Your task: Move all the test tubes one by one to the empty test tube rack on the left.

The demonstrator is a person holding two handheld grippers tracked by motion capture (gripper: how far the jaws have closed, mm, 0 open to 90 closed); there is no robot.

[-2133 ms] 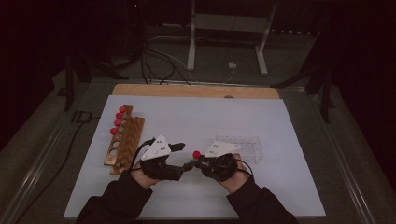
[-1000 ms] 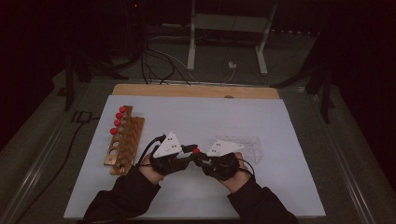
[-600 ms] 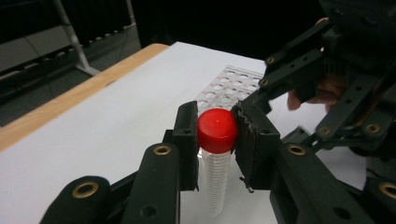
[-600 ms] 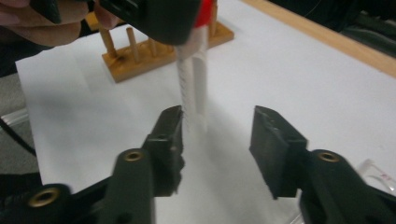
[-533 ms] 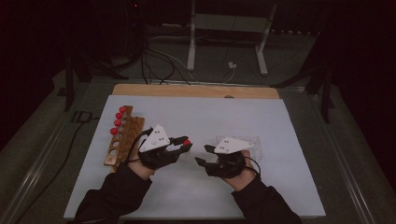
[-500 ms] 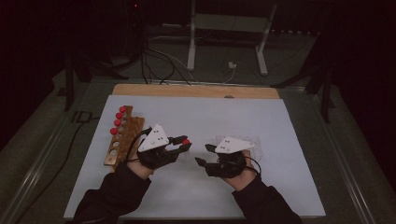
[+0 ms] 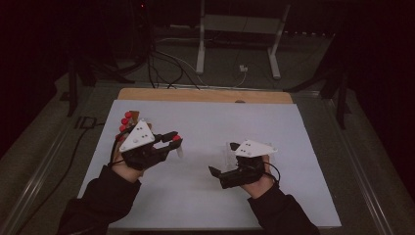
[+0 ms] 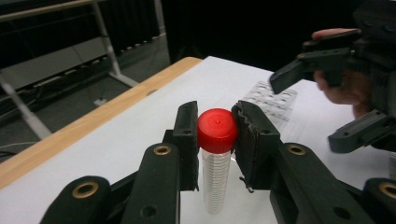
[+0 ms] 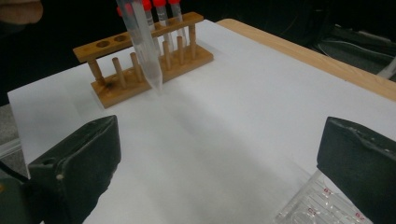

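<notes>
Pinching red-capped tube (image 8: 216,154) by its cap in left gripper (image 8: 216,133); right gripper (image 7: 221,159) jaws just opened wide, nothing between.

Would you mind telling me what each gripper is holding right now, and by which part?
The left gripper holds a clear tube by its red cap. The right gripper holds nothing; its jaws have just been opening and stand wide apart.

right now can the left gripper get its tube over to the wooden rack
Probably yes: the left gripper grips the red-capped tube close beside the wooden rack, whose near holes look empty, with nothing between them.
</notes>
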